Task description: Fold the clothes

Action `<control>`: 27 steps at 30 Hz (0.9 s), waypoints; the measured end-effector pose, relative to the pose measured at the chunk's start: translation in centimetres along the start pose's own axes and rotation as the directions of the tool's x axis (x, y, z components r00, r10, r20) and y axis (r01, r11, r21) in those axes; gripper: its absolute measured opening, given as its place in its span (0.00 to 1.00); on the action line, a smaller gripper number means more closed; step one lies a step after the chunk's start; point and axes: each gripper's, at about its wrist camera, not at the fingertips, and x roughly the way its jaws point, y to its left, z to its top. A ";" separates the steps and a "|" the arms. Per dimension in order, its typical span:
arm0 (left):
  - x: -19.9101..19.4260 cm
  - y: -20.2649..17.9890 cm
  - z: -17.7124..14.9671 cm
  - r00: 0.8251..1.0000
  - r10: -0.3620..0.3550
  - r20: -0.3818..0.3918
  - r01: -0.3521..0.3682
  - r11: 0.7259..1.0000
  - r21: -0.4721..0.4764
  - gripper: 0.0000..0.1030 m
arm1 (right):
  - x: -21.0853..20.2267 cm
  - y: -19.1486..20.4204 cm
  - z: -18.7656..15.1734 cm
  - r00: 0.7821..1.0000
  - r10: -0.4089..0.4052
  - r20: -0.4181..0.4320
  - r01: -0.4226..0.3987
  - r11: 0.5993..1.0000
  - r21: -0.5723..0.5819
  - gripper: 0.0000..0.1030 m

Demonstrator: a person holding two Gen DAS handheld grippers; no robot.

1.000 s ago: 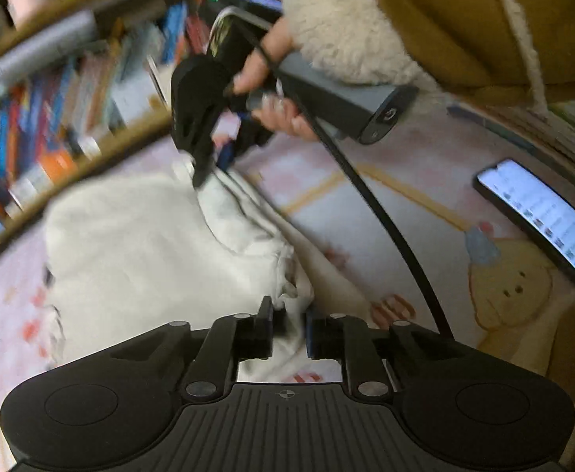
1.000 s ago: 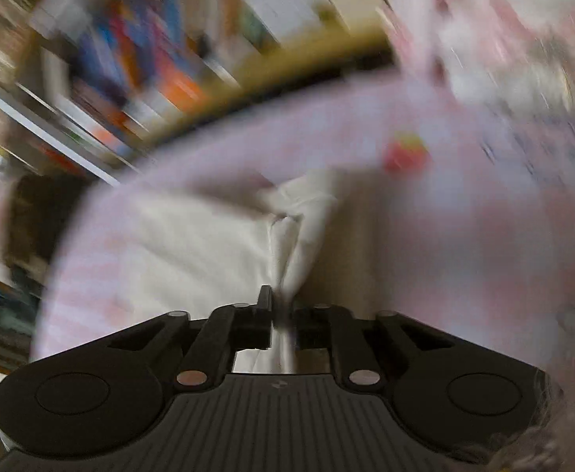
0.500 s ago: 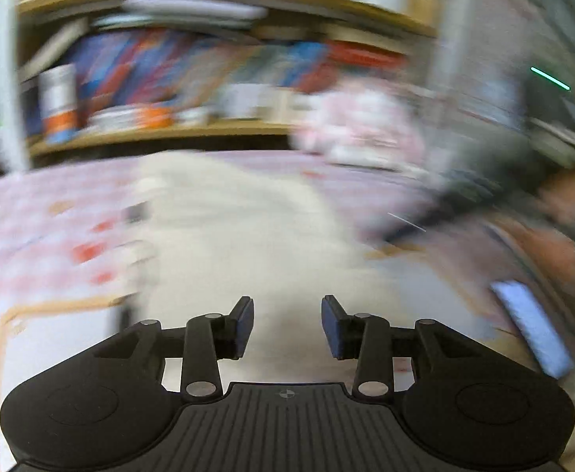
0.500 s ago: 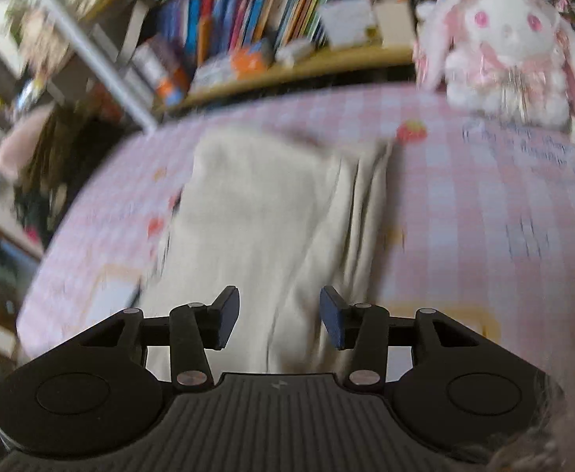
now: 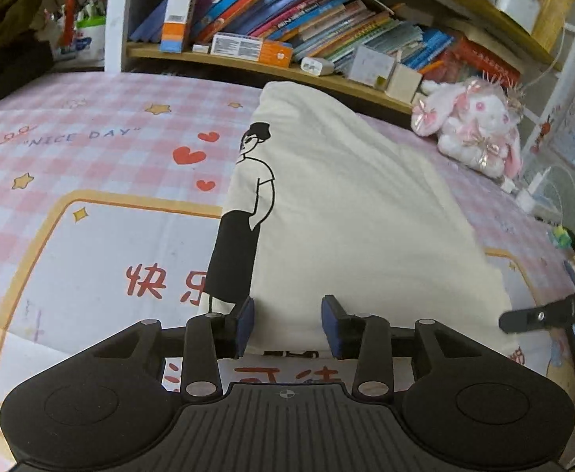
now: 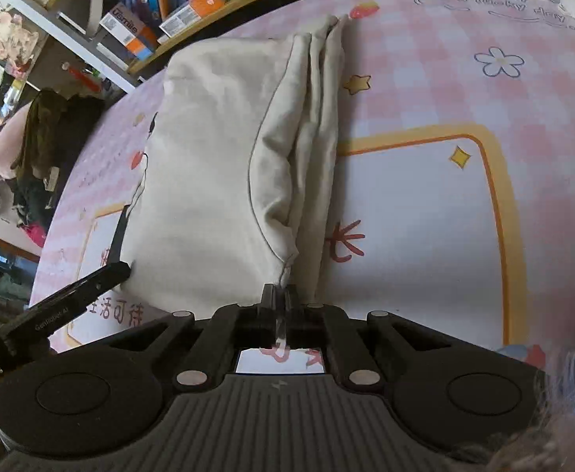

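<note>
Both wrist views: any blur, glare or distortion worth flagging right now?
Left wrist: sharp, bookshelf bowed by the fisheye, T-shirt evenly lit. Right wrist: sharp centrally, slight smear at the left edge, mild window glare top left, bedsheet curved by the lens.

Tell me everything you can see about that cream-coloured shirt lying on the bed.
The cream shirt looks like soft cotton, folded lengthwise into a long strip on the pink checked bedspread. A black line drawing of a standing figure runs along one long edge. The opposite long edge is bunched into loose pleats. The right gripper is shut on that bunched edge at the near end. The left gripper hangs open over the near hem, its pads not pressing the cloth.
</note>
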 end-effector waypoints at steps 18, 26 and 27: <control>0.0 -0.1 0.7 0.997 0.070 -0.020 -0.069 0.997 0.039 0.48 | 0.5 3.9 1.2 0.982 -0.085 0.166 0.123 0.964 -0.234 0.05; -1.5 1.3 3.3 0.996 0.081 0.034 -0.083 0.994 0.066 0.63 | 0.2 2.3 0.3 0.979 -0.133 0.157 0.163 0.966 -0.201 0.00; -1.7 1.5 3.9 0.996 0.076 0.047 -0.080 0.994 0.072 0.66 | 0.1 2.2 0.2 0.978 -0.134 0.159 0.164 0.968 -0.190 0.01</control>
